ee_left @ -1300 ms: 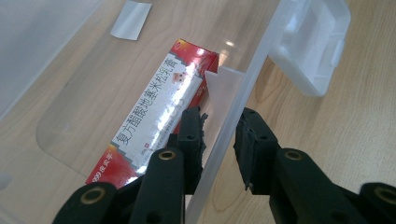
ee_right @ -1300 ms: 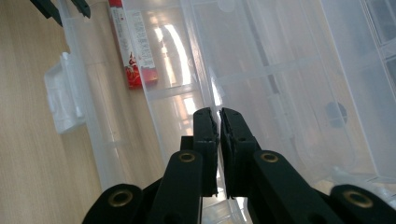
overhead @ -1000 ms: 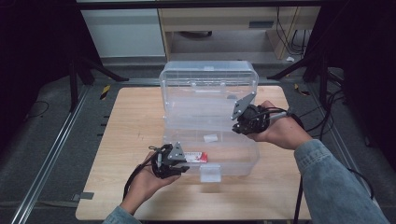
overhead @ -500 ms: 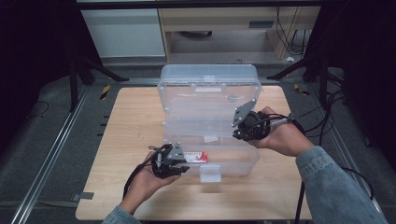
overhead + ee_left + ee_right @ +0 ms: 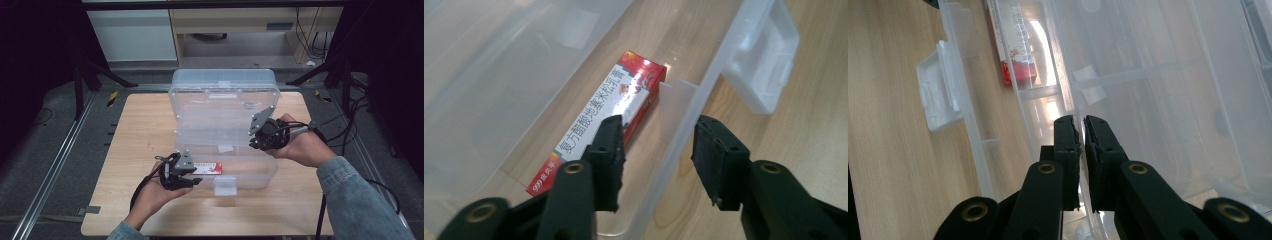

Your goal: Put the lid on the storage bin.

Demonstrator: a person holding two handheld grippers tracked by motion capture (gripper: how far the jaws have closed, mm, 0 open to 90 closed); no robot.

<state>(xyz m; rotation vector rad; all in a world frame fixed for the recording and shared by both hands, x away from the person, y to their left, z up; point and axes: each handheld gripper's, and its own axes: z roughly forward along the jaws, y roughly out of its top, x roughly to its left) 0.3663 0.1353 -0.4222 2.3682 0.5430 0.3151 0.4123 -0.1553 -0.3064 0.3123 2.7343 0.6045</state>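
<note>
Lying flat inside the clear box (image 5: 260,172), against its front wall: a red carton (image 5: 604,107), at 6 o'clock of the tabletop (image 5: 135,130). Hinged up behind, leaning forward: the lid (image 5: 222,107). Clenched on the lid's edge at 3 o'clock: right tongs (image 5: 1081,125), jaws nearly touching with the thin plastic between. Released and straddling the front wall at 7 o'clock: left tongs (image 5: 659,137), one jaw inside above the carton, the other outside. Hanging off the front wall: a latch (image 5: 769,60).
</note>
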